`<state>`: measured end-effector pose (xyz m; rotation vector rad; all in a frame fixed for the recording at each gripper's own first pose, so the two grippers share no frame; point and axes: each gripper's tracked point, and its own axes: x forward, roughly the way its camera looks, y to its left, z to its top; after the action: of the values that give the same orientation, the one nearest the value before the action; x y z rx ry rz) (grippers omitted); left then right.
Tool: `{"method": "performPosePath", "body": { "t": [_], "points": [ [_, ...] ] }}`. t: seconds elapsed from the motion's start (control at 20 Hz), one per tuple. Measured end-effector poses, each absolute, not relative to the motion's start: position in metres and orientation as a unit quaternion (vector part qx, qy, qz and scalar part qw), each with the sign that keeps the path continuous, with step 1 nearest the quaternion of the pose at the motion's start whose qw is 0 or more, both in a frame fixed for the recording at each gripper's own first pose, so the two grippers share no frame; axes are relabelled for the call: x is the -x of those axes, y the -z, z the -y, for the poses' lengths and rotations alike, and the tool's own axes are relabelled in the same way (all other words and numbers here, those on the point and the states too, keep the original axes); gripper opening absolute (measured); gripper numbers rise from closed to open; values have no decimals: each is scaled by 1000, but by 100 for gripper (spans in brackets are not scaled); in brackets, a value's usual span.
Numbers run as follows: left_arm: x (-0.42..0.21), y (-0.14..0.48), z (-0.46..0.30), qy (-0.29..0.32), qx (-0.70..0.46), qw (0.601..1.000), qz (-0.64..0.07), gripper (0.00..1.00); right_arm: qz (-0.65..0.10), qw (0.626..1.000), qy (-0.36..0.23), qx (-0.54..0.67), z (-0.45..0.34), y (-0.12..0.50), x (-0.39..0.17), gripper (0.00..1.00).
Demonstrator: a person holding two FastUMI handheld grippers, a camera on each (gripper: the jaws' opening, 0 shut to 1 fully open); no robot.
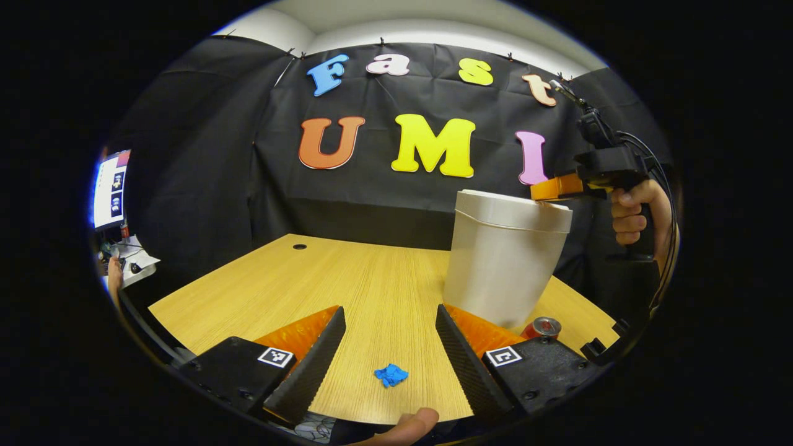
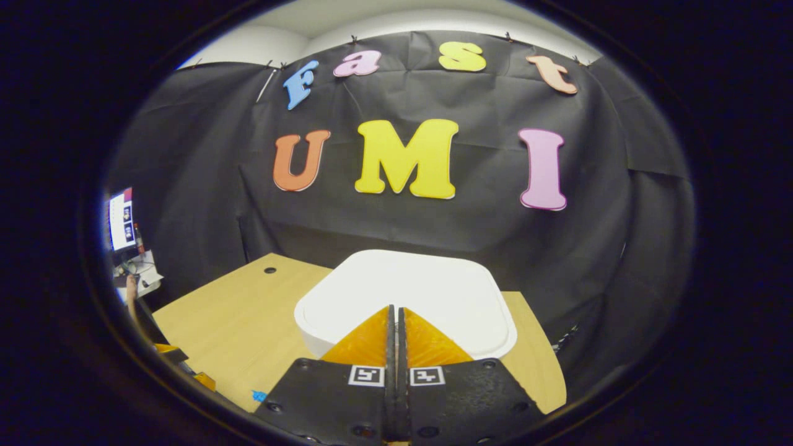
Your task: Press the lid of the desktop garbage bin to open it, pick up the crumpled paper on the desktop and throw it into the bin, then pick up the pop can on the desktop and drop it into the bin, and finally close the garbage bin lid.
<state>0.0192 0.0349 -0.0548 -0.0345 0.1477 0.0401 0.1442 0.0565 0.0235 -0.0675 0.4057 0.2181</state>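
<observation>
Left gripper view looks across a pale wooden desktop (image 1: 372, 285) from low down. Its own left gripper (image 1: 389, 347) sits at the bottom with its fingers spread wide and nothing between them. Just ahead of the fingers, on the desk, lies a small blue crumpled paper (image 1: 391, 375). To the right stands a white desktop garbage bin (image 1: 502, 260), upright, lid (image 1: 514, 210) still down. A pop can (image 1: 544, 326), with a red top, stands close to the bin's base, partly hidden behind the right finger. A hand (image 1: 638, 217) holds the right gripper (image 1: 545, 189) at the bin's top edge, its fingers resting at or just above the lid.

Right gripper view looks down over that white lid (image 2: 403, 291) from above. Its own fingers are pressed together with nothing held, tips over the near part of the lid; whether they touch it cannot be told.

The step in hand appears to be the first: pressing the lid to open it. The next move likely calls for a short, firm downward push, then a release so the lid can spring up.

No brand or label can be read on the bin or the can. Square black-and-white markers sit on both grippers. A screen (image 1: 111, 189) glows at far left.
</observation>
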Motion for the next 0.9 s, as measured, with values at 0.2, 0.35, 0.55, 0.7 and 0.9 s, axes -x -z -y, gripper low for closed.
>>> {"method": "performPosePath", "body": {
  "t": [0.2,0.35,0.55,0.7,0.9],
  "points": [
    [-18,49,-42,-24,21,997,-65,96,-167,981,-87,51,-52,-41,-121,0],
    [-24,54,-41,-17,17,997,-70,96,-136,985,-99,31,-59,-45,-89,0],
    [-27,60,-42,-18,21,996,-80,96,-106,991,-85,12,-48,-38,-56,0],
    [-24,37,-45,-29,-14,999,-38,97,-102,990,-100,7,-46,-26,-33,0],
    [-20,19,-45,-44,-33,998,4,96,-79,990,-115,-5,-31,-22,-5,21]
  ]
}}
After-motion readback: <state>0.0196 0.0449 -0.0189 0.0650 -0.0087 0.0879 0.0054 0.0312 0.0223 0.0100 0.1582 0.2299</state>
